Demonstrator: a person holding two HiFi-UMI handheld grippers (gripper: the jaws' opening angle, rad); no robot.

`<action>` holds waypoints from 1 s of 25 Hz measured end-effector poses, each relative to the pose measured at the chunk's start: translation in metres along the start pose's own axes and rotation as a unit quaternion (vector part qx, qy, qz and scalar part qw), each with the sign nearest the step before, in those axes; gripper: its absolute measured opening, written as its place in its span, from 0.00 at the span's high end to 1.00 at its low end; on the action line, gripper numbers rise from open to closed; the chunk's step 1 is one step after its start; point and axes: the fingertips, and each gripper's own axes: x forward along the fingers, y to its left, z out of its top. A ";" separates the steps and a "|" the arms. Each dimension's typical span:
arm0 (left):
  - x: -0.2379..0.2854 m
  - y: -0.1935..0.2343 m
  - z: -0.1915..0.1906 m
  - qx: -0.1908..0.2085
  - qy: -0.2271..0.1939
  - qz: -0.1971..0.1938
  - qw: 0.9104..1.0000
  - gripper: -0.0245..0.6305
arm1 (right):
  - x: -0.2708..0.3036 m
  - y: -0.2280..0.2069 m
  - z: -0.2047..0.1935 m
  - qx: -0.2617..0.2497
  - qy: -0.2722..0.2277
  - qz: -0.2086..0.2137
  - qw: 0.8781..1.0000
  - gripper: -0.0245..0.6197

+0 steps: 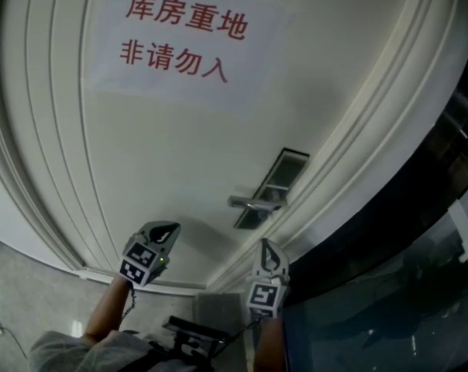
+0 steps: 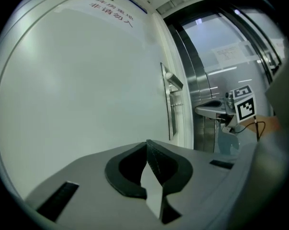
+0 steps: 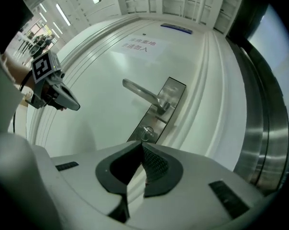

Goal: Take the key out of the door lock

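A white door carries a steel lock plate with a lever handle. Below the handle, a small silver key sits in the round cylinder. My right gripper is shut and empty. It hangs a short way below and in front of the key, apart from it. My left gripper is also shut on nothing and points at the bare door face left of the plate. In the head view both grippers, left and right, are below the lock plate.
A paper sign with red characters is stuck high on the door. The moulded white door frame runs along the right, and beyond it are a dark metal frame and glass panels. Pale floor lies below.
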 end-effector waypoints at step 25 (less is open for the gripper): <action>-0.011 0.020 0.001 -0.005 -0.001 0.040 0.999 0.96 | 0.032 -0.011 0.023 -0.338 -0.003 -0.051 0.940 0.93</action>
